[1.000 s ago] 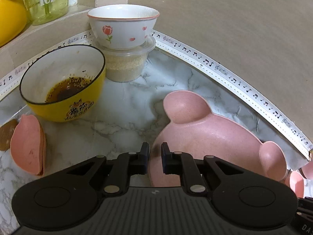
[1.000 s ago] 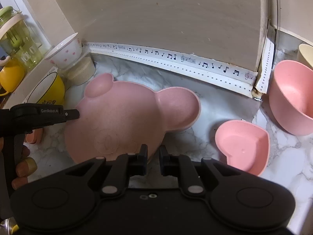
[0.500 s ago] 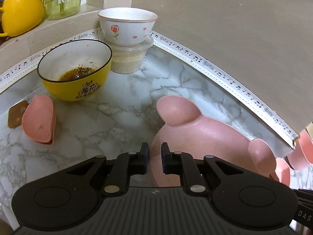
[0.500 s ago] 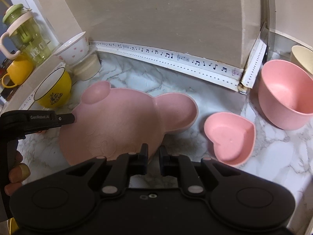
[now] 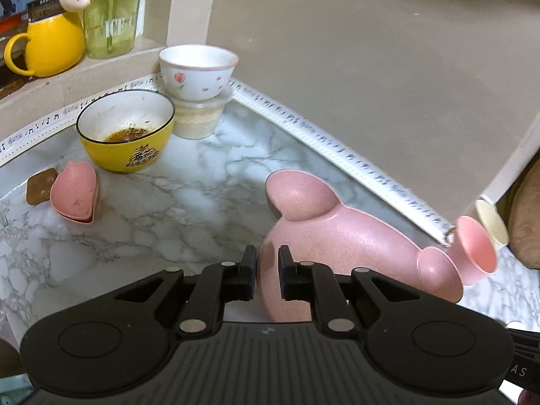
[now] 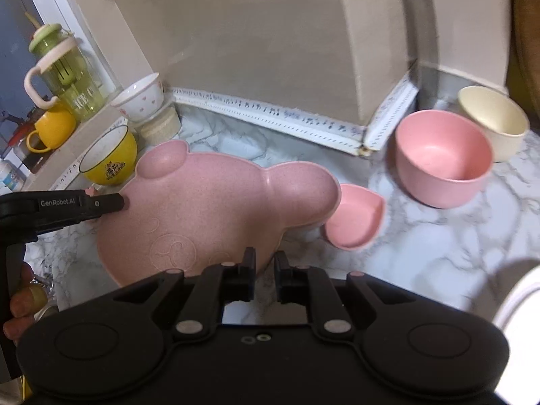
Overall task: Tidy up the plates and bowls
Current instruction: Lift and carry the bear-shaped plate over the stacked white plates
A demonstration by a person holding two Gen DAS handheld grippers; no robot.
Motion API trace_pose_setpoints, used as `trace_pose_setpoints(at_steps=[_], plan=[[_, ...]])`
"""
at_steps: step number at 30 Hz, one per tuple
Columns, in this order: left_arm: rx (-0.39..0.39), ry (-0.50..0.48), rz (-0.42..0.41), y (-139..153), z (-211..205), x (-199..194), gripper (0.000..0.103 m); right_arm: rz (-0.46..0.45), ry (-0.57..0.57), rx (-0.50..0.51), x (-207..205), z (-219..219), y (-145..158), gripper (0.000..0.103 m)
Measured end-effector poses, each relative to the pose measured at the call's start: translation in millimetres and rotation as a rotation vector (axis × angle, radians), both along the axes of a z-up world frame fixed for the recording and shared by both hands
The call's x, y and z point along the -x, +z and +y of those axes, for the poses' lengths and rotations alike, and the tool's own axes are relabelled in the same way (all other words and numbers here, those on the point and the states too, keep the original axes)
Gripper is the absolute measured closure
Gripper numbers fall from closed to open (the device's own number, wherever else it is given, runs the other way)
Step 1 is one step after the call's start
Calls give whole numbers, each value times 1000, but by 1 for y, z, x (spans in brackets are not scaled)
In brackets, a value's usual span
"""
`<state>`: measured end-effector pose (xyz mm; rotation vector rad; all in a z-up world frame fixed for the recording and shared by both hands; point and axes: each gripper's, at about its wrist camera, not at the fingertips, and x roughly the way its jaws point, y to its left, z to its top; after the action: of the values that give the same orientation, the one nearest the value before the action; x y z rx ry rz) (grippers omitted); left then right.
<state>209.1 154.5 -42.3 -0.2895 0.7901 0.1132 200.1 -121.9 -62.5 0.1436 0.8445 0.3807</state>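
A pink bear-shaped plate (image 6: 216,209) hangs tilted above the marble worktop (image 5: 189,202), clamped at opposite rims by the left tool (image 5: 266,270) and right tool (image 6: 261,270). Its eared end points toward a pink bowl (image 6: 442,165) on the right.

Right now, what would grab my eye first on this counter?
The big pink bear-shaped plate, gripped at its rim by both the left gripper and the right gripper above the marble counter. Behind it to the left stands a yellow bowl with dark sauce dregs; to the right sit a pink heart-shaped dish and a round pink bowl.
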Motion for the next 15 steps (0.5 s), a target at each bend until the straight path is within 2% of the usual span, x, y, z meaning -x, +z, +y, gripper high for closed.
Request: trace_pose_setpoints(at_steps=[15], plan=[[31, -138, -69, 39, -88, 37, 90, -37, -114, -13, 69, -86, 21, 91]])
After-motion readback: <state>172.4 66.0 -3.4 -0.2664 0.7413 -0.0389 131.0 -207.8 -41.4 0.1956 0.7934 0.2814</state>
